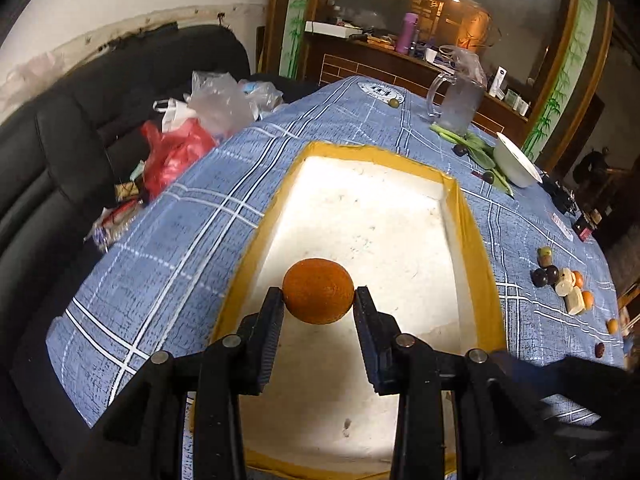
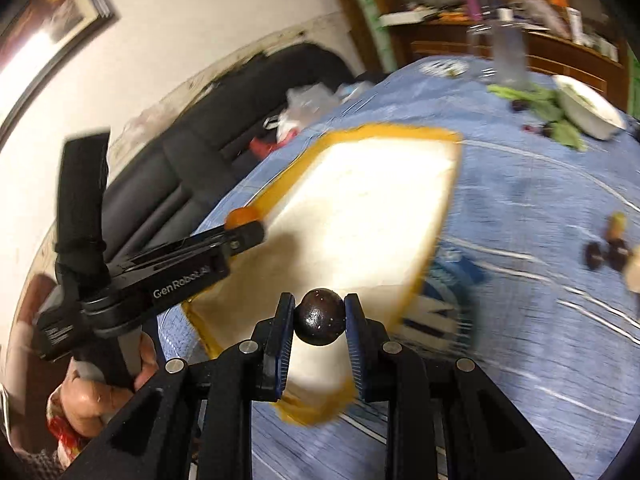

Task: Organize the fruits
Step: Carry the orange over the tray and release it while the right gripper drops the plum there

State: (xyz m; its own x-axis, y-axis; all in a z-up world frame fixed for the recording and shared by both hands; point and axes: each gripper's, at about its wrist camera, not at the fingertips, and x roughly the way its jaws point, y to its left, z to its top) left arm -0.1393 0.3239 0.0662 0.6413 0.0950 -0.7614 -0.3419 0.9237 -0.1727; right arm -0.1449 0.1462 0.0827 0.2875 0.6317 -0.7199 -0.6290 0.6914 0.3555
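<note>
My left gripper (image 1: 318, 294) is shut on an orange (image 1: 318, 291), held above the near half of a white foam tray with a yellow taped rim (image 1: 474, 236). My right gripper (image 2: 319, 312) is shut on a dark round plum (image 2: 319, 317), hanging over the near right corner of the same tray (image 2: 384, 136). In the right wrist view the left gripper (image 2: 242, 226) reaches in from the left with the orange (image 2: 240, 216) over the tray's left rim. Loose fruits (image 1: 546, 276) lie on the blue checked tablecloth right of the tray.
A white bowl (image 1: 516, 160), green leaves (image 1: 480, 148) and a clear jug (image 1: 458, 100) stand at the table's far right. Plastic bags (image 1: 180, 140) lie on a black sofa (image 1: 60, 140) to the left. A person's hand (image 2: 120, 376) grips the left tool's handle.
</note>
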